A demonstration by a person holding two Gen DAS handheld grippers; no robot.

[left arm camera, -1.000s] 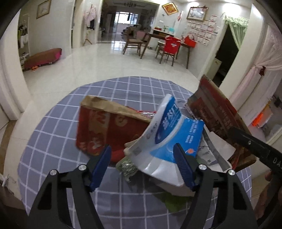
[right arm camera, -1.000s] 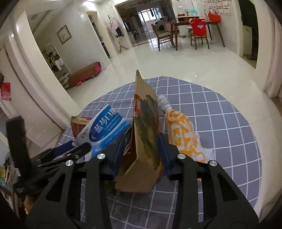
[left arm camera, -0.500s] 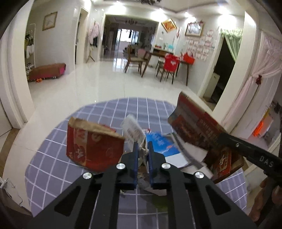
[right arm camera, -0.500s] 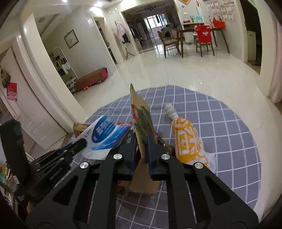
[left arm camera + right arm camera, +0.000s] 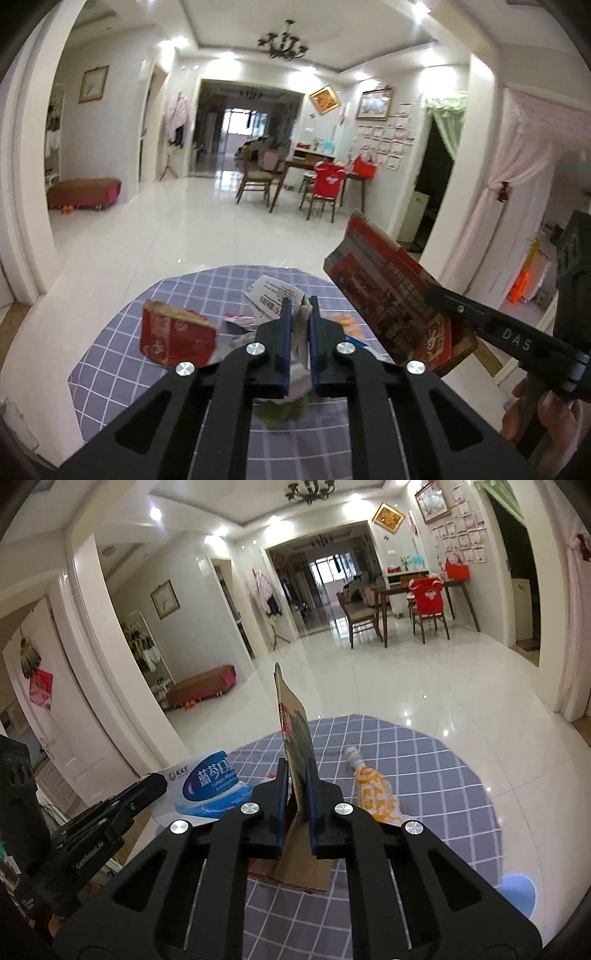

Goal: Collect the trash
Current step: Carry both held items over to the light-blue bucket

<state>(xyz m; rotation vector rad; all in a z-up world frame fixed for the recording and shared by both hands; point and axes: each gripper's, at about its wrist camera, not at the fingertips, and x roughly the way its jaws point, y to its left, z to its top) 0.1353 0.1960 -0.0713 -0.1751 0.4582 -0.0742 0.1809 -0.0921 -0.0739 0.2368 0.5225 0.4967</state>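
Left gripper [image 5: 297,314] clamped on blue-and-white pouch [image 5: 214,786], lifted above checked table [image 5: 122,373]. Right gripper [image 5: 297,779] clamped on flattened carton [image 5: 291,731], edge up, also above table. Red bag [image 5: 173,336] and orange-wrapped bottle [image 5: 373,794] lying on table.

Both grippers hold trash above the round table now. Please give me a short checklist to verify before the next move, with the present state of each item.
1. Left gripper shut on the white and blue packet: ok.
2. Right gripper shut on the flattened cardboard box: ok.
3. Box clear of the checked tablecloth: ok.
4. All trash collected: not ok; the red paper bag and the orange-wrapped bottle lie on the table.
5. Trash bin in view: not ok, none visible.
6. Packet grip firm enough for carrying: cannot tell.
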